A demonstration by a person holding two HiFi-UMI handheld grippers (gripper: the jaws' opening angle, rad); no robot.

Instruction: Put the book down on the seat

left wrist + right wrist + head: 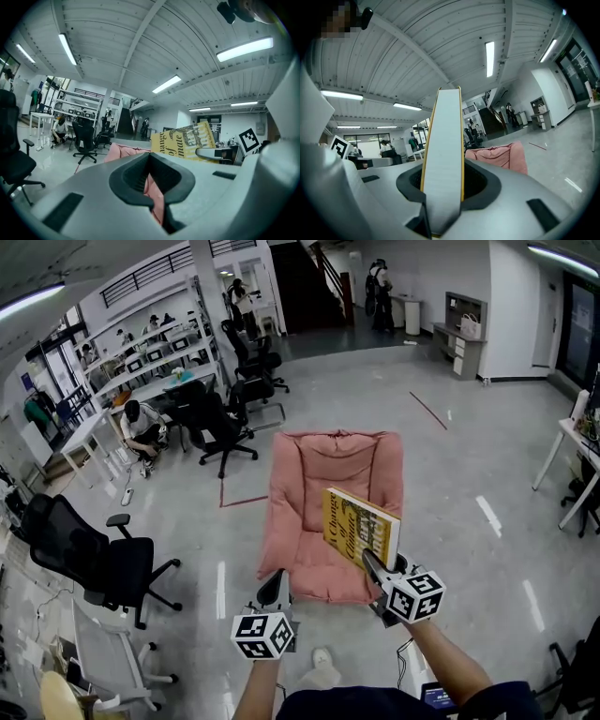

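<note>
Clenched on the yellow book (pixel 444 154) in the right gripper (pixel 377 570), jaws pinching its lower end, page edge facing that gripper's camera. Book upright and tilted, cover turned leftward, held over the front right part of the pink seat (pixel 314 493). Drawn close together with nothing between them on the left gripper (pixel 273 589), just before the seat's front edge, beside the right one. Farther out, glossy grey floor (pixel 450 474), black office chairs (pixel 98 563) well to the left, white shelving (pixel 155 348) at the far wall.
</note>
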